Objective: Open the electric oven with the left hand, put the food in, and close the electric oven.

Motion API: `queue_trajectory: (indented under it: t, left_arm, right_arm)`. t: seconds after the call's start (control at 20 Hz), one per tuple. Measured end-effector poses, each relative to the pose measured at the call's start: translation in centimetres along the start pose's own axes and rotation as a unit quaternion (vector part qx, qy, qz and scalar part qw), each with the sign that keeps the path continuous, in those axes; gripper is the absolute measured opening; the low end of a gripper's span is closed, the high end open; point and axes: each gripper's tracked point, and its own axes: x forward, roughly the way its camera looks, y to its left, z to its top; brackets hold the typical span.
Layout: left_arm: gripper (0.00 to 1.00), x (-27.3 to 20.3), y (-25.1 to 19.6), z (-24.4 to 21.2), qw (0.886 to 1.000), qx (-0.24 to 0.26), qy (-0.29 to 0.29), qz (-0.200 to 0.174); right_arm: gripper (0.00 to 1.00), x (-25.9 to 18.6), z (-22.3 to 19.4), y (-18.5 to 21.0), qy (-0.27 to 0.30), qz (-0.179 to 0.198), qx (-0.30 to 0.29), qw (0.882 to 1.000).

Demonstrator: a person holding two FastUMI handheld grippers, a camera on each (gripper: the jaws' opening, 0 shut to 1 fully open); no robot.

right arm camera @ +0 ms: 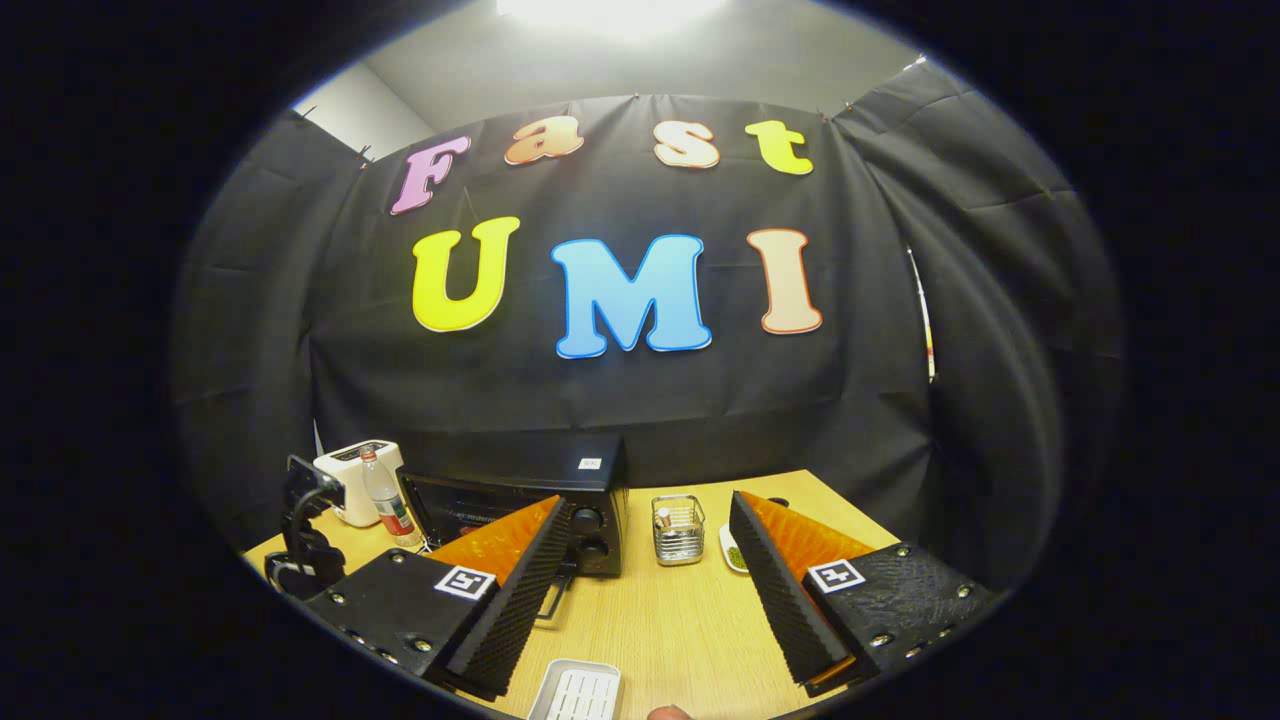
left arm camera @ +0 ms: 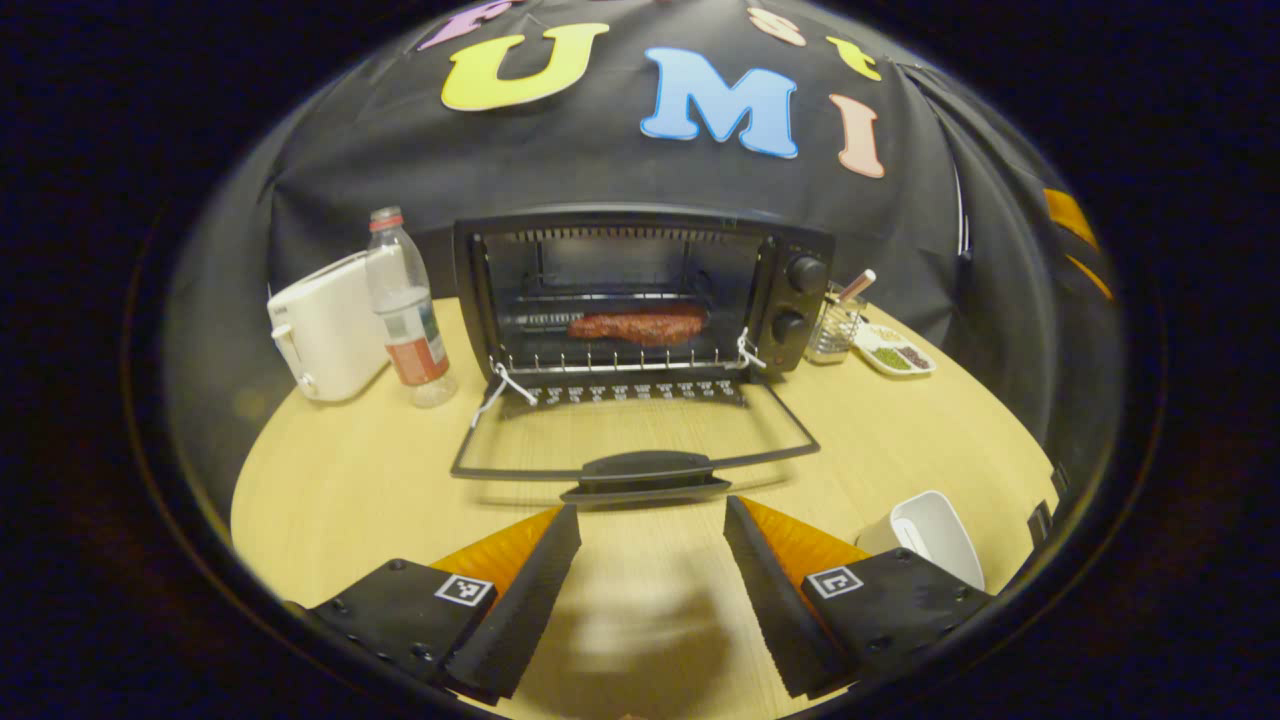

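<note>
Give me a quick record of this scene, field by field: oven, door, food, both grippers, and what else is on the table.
oven: black electric oven at the back of the wooden table
door: oven door folded down flat, open
food: reddish-brown piece of food on the rack inside
left gripper: left gripper open, empty, in front of the door handle
right gripper: right gripper open, empty, above the table
left of oven: white toaster, water bottle
right of oven: wire basket, small dish
near edge: white container
</note>
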Motion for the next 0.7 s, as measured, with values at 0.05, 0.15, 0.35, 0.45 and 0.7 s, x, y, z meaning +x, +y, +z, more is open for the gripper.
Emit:
queue_trajectory:
  t: [0.05, 0.15, 0.35, 0.45, 0.7]
  left_arm:
    - [1.00, 0.7, 0.0, -0.7, 1.000, -0.002, 0.015, 0.003]
    - [1.00, 1.7, 0.1, -1.3, 0.999, -0.007, 0.030, 0.011]
    - [0.99, 3.8, 0.5, -2.1, 0.998, 0.007, 0.055, 0.024]
    - [0.99, 4.4, 0.8, -2.3, 0.998, 0.012, 0.060, 0.035]
    - [0.99, 5.4, 0.9, -1.6, 0.998, 0.014, 0.046, 0.046]
  right_arm:
    - [0.98, -0.4, 0.0, -0.4, 0.000, -0.006, 0.002, 1.000]
    - [0.98, -0.8, -0.2, -1.1, 0.003, -0.016, -0.006, 1.000]
    - [0.98, -1.5, -0.5, -2.3, 0.012, -0.035, -0.028, 0.999]
    - [0.98, -1.6, -0.7, -2.8, 0.016, -0.043, -0.029, 0.999]
    - [0.98, -1.8, -0.6, -3.7, 0.018, -0.057, -0.028, 0.998]
